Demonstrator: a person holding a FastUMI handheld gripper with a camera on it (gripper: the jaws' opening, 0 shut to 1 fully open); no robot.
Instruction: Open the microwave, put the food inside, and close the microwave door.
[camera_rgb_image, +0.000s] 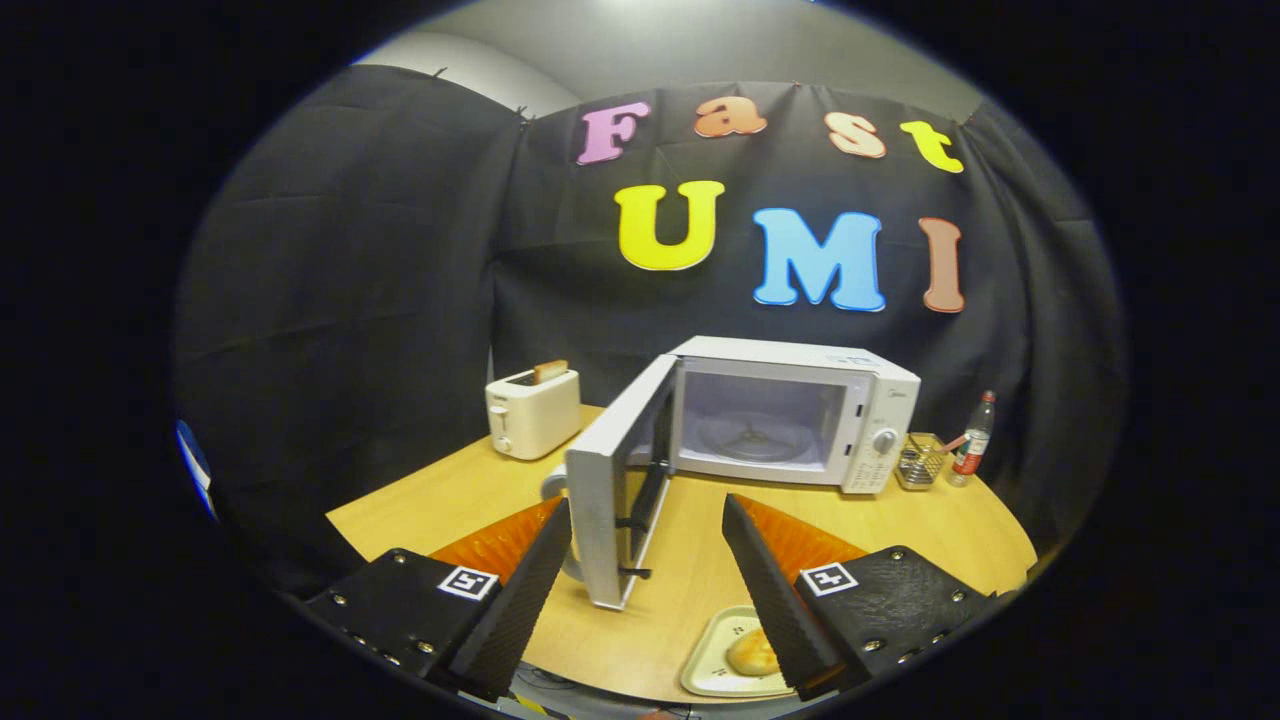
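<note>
My gripper (648, 525) is spread wide, grasping nothing. Between my fingers stands the swung-out door (617, 480) of the microwave (800, 415) farther back. The bun (752, 652) lies on its tray (715, 665) by my right finger.
</note>
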